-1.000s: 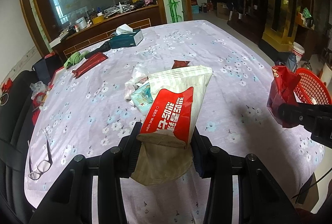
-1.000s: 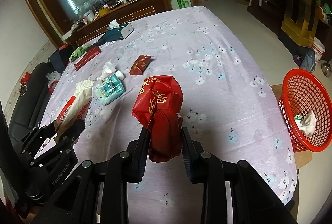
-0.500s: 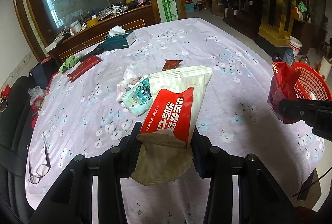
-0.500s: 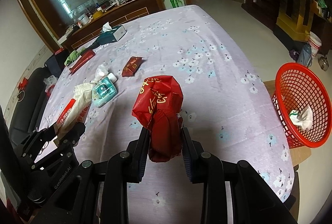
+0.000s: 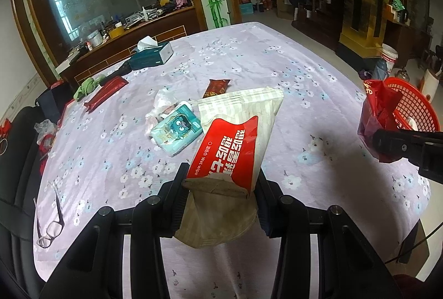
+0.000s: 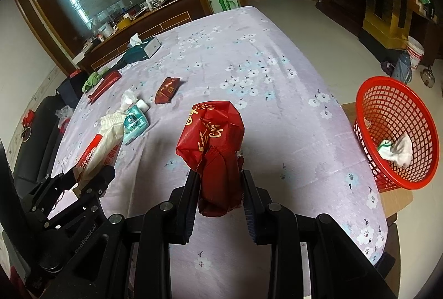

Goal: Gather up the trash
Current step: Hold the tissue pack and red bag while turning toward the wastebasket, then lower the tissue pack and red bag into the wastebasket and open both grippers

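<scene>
My left gripper [image 5: 220, 178] is shut on a white and red wet wipe pack [image 5: 238, 138], held upright above the near side of the table. My right gripper [image 6: 220, 182] is shut on a crumpled red wrapper [image 6: 213, 138] with gold lettering, also lifted off the cloth. The same red wrapper [image 5: 378, 119] shows at the right edge of the left wrist view, in front of the red mesh basket [image 5: 415, 107]. That basket [image 6: 398, 132] stands beyond the table's right edge, with crumpled white paper [image 6: 396, 150] inside. The left gripper [image 6: 91, 174] with its wet wipe pack [image 6: 102, 141] appears at the lower left.
On the floral tablecloth [image 5: 249, 63] lie a teal tissue pack [image 5: 177, 130], a clear plastic wrapper [image 5: 163, 105], a dark red snack packet [image 5: 217, 87], a long red packet [image 5: 106, 92], a tissue box [image 5: 152, 55] and glasses [image 5: 51, 224]. A black chair [image 5: 16, 160] stands left.
Both grippers have drawn back and up a little with their loads. The table items look slightly farther off, and the red basket sits more fully in the right wrist view.
</scene>
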A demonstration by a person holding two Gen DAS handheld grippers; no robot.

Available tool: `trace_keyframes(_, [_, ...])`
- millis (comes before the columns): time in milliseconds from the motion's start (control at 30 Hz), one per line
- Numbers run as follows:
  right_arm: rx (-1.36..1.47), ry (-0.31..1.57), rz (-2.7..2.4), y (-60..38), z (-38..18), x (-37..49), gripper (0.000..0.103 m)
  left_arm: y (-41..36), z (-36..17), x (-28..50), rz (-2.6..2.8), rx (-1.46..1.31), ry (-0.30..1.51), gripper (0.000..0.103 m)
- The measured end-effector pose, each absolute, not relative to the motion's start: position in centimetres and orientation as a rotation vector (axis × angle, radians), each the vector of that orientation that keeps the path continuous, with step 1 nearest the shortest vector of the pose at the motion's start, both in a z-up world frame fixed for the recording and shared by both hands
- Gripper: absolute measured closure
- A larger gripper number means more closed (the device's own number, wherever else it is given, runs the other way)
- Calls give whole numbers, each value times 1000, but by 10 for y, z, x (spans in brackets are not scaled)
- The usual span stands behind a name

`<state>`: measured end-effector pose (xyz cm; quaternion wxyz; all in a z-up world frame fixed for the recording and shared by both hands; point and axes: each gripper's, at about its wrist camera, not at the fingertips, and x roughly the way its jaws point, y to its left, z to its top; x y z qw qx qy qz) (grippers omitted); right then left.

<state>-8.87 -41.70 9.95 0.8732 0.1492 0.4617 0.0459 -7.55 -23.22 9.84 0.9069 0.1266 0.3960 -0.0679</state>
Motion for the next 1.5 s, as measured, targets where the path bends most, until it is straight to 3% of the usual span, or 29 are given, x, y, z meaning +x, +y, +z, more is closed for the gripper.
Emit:
trace_keyframes(733, [385,939,-6,-463,104,-113,71,-280,97,-80,-244,322,811,61])
trace_keyframes(1500, [518,857,-202,-573,121,-145,71,-372,117,-75,-420,418,733,61])
